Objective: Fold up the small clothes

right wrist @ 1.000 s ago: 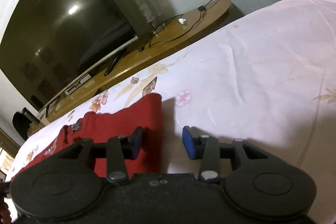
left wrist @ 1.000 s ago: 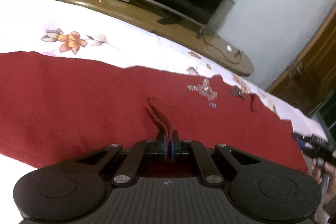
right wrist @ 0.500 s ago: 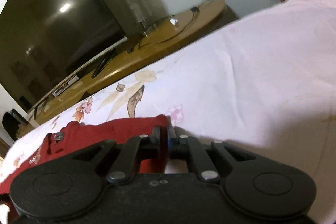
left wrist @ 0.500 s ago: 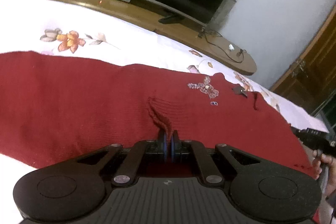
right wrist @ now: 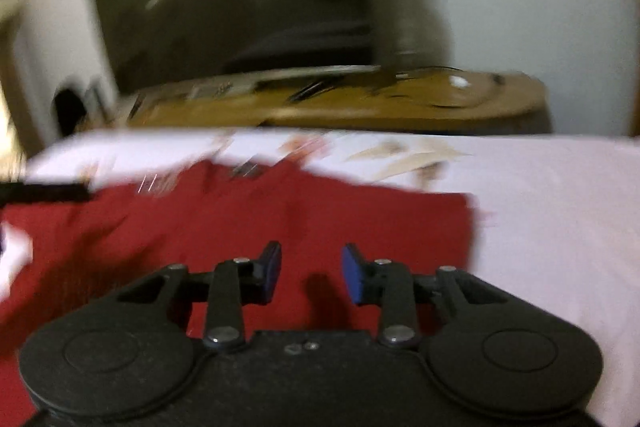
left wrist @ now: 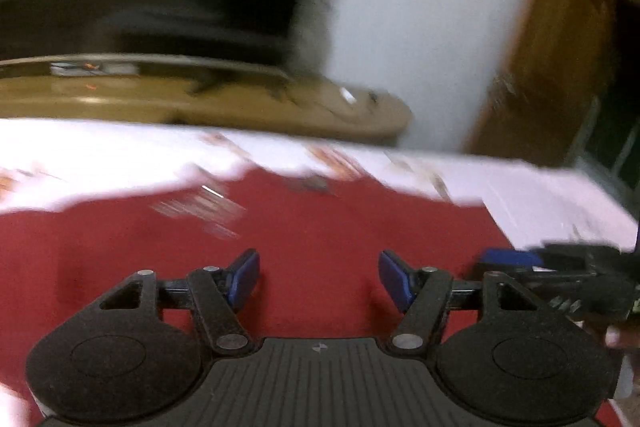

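The left hand-held gripper (left wrist: 319, 277) stands with its blue pads well apart; its jaws have just been opening, and nothing is between them but air above the red garment (left wrist: 320, 227). The right hand-held gripper (right wrist: 310, 273) shows a narrower gap, its jaws also having just opened, with no cloth pinched. In the left wrist view the right one appears at the garment's right edge, a fingertip of the person's hand (left wrist: 618, 337) beside it. The garment lies spread flat on the bed (right wrist: 560, 227), reaching toward the bed's far edge, with white floral sheet bare to its right. Beyond the far edge stands a wooden desk (right wrist: 360, 107) carrying a dark television (right wrist: 228, 7). Both views are blurred.
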`<state>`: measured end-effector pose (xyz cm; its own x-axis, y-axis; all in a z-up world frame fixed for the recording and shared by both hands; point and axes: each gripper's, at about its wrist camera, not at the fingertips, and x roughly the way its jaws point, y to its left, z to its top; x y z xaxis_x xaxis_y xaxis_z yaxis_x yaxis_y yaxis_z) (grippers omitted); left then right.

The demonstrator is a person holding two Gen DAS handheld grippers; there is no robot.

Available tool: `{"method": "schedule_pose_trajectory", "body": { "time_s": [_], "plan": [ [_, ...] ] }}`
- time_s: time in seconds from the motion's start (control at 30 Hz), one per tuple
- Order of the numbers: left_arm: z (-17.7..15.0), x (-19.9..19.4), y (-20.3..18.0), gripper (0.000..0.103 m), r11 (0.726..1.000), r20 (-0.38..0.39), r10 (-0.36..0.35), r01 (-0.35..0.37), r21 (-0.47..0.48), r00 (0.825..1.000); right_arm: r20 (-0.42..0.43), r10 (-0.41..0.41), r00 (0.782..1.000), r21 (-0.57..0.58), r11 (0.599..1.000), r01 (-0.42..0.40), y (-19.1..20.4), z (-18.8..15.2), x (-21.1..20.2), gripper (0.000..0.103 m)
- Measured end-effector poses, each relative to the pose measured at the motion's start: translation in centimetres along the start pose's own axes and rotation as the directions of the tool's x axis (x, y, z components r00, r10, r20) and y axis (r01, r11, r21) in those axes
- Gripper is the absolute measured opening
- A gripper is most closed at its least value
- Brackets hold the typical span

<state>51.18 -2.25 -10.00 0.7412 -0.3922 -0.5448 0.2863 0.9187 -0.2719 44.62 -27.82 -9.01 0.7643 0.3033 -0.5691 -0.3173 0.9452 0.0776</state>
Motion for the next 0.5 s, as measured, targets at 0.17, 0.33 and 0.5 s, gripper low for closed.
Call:
{"method": "schedule_pose_trajectory", "body": {
  "time_s": [0.17, 0.33, 0.5],
  "plan": [
    [-2.7, 0.9, -1.0, 0.066, 0.984, -0.017, 0.139, -0.136, 0.115, 0.990, -0.030, -0.116, 0.993, -0.256, 0.961, 0.104, 2.6, -2.6, 0.5, 0.036],
    [-3.3, -3.3, 5.9, 0.066, 0.980, -0.003, 0.196, -0.196, 0.018, 0.981, -0.038, -0.204, 0.978, -0.106, 0.974, 0.199, -4.5, -4.0, -2.7, 0.049],
    [-0.2, -4.0, 7.7, 0.066, 0.974, 0.082, 0.226, -0.224, -0.041, 0.971, 0.018, -0.154, 0.988, -0.007, 0.988, 0.154, -5.7, -2.0, -3.6, 0.039]
  ]
}}
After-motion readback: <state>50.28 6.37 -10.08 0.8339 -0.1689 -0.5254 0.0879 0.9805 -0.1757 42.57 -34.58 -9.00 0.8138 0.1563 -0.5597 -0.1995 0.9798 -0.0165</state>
